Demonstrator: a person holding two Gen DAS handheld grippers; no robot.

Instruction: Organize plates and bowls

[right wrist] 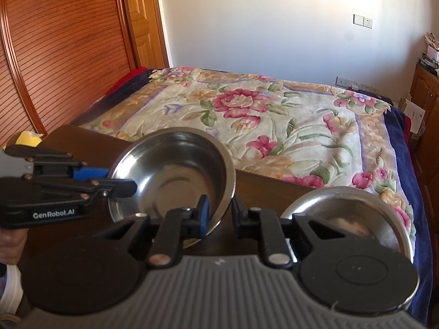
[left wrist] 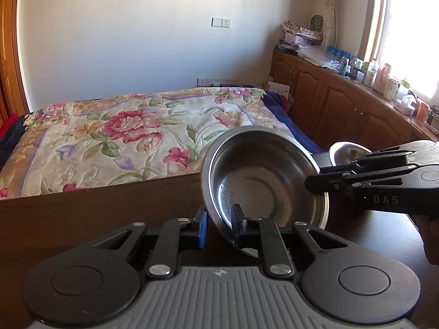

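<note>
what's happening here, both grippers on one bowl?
Yes. A person holds a gripper in each hand, and both are clamped on the same steel bowl. The left gripper pinches the rim on its near side; the right gripper pinches the rim from the other side. The bowl is tilted over the dark table. A second bowl sits on the table to the right, untouched. A bed lies beyond.

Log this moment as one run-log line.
left gripper: shut on steel bowl rim | right gripper: shut on same bowl, opposite rim | bowl: tilted | second bowl: on table
</note>
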